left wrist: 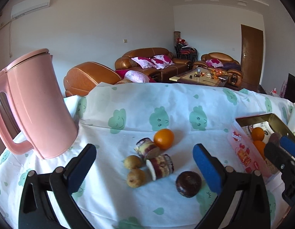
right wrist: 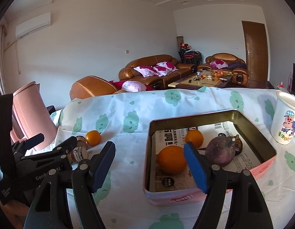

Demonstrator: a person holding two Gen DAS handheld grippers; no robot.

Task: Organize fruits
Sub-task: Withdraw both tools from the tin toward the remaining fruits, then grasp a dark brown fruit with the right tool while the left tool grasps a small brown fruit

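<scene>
In the left wrist view my left gripper [left wrist: 147, 167] is open and empty above loose fruit on the cloth: an orange [left wrist: 163, 138], two small brown fruits [left wrist: 132, 162] [left wrist: 136, 177], two purple-and-white cut pieces [left wrist: 147, 148] [left wrist: 161, 167] and a dark purple fruit [left wrist: 188, 183]. In the right wrist view my right gripper [right wrist: 150, 167] is open and empty, held over the near left edge of the pink tin box [right wrist: 265, 169]. The box holds two oranges [right wrist: 172, 162] [right wrist: 194, 138] and a purple fruit [right wrist: 221, 153]. The box also shows in the left wrist view [left wrist: 242, 152].
A pink jug [left wrist: 36, 106] stands at the table's left. A white cartoon mug [right wrist: 285, 122] stands right of the box. The table wears a white cloth with green clouds [left wrist: 166, 105]. Brown sofas and a coffee table lie beyond the far edge.
</scene>
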